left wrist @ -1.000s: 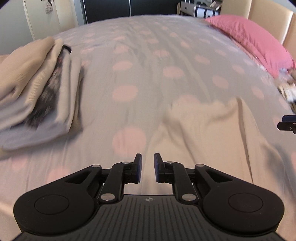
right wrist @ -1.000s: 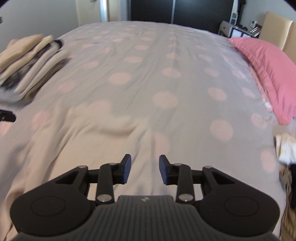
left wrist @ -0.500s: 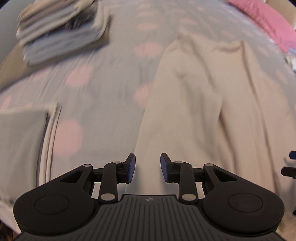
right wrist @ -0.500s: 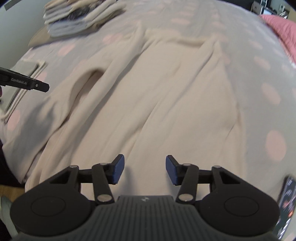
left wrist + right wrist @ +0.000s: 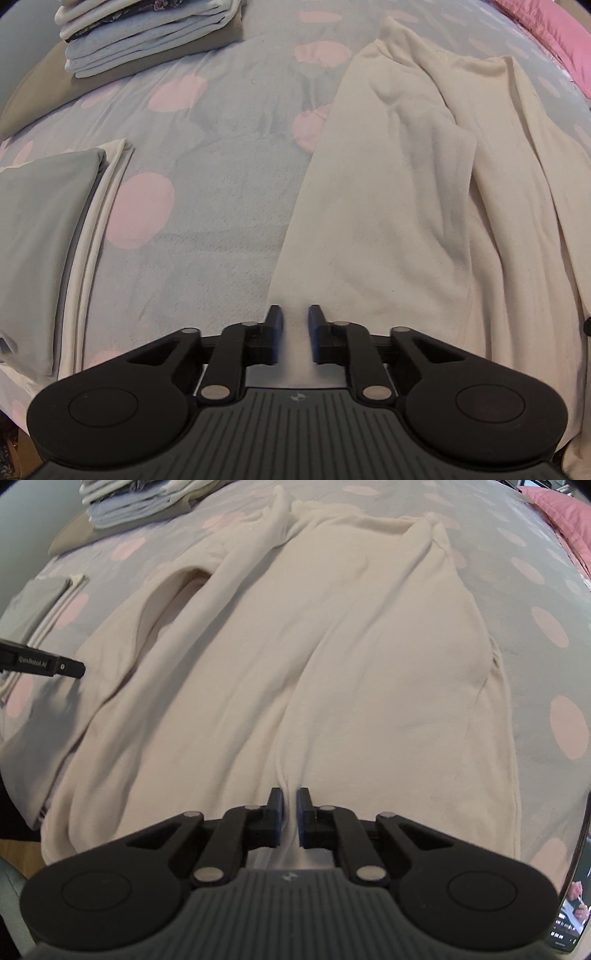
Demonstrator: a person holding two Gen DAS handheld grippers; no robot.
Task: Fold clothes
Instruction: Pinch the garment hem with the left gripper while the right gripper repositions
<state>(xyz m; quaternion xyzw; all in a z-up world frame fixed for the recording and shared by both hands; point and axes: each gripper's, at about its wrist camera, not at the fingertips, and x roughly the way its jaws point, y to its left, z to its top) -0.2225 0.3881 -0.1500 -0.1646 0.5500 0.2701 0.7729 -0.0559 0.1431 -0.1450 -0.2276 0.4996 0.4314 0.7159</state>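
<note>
Right gripper (image 5: pixel 289 812) pinching hem of cream garment (image 5: pixel 295 646); left gripper (image 5: pixel 294 332) pinching its left edge.

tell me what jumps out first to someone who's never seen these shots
A big cream garment lies spread over the polka-dot bedspread, filling the right wrist view. Both the right gripper and the left gripper have closed on its near hem. A stack of folded clothes sits at the far left, with a grey folded piece nearer.

Pink-dotted grey bedspread (image 5: pixel 221 236); pink pillow (image 5: pixel 554 33)
</note>
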